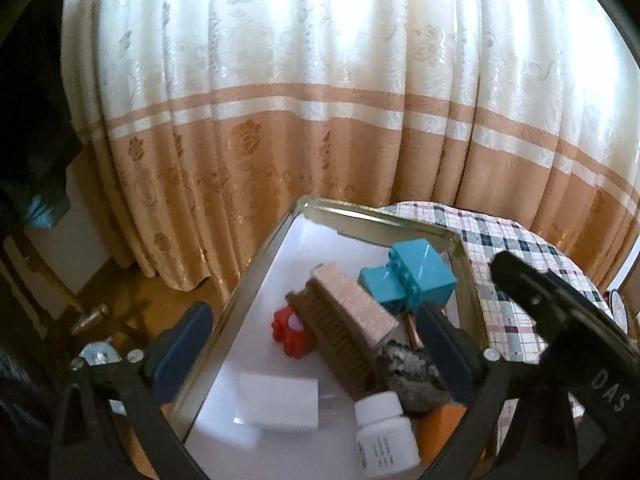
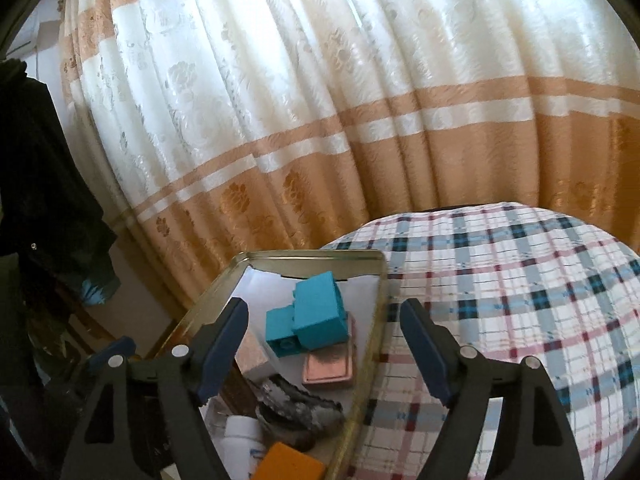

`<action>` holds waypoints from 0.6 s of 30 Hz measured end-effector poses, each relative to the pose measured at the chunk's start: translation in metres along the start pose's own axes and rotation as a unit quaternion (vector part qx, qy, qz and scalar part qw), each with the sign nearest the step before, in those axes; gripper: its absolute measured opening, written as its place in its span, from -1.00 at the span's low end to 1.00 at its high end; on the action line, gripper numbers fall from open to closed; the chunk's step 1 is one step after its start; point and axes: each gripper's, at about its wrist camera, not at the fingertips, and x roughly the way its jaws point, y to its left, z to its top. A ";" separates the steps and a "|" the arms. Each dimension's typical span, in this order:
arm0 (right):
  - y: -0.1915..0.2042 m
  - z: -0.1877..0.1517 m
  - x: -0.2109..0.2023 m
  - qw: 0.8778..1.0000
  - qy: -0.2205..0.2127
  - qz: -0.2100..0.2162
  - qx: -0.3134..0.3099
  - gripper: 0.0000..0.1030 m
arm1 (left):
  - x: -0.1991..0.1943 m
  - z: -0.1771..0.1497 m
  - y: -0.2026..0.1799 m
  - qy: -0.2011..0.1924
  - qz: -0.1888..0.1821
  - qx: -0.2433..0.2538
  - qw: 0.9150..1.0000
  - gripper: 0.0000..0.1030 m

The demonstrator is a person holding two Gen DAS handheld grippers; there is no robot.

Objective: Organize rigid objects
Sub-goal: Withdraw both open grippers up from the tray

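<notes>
Hovering with jaws spread and empty, the left gripper [image 1: 312, 344] and right gripper [image 2: 324, 344] flanked the shallow gold-rimmed metal tray [image 1: 256, 256], where the teal plastic building block [image 1: 408, 276] lay just ahead between their fingers, suggesting release was done and another loose item came next.

One tin tray [image 1: 256, 280] is holding two teal blocks [image 1: 408, 280], one red block [image 1: 286, 330], one brush [image 1: 344, 328], one white bottle [image 1: 386, 432], one orange block [image 2: 290, 464] and one copper-coloured tin [image 2: 328, 372].
</notes>
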 end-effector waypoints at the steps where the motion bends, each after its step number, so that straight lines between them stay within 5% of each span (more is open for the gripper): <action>1: -0.001 -0.003 -0.003 1.000 -0.006 -0.003 0.002 0.56 | -0.002 -0.004 0.003 -0.004 0.005 -0.008 1.000 0.99; 15: 0.007 -0.039 -0.046 0.991 -0.108 -0.068 -0.033 0.58 | -0.021 -0.038 0.004 -0.062 0.078 -0.009 0.995 0.99; 18: 0.011 -0.045 -0.051 0.988 -0.127 -0.075 -0.046 0.71 | -0.025 -0.037 0.005 -0.075 0.077 -0.018 0.994 0.99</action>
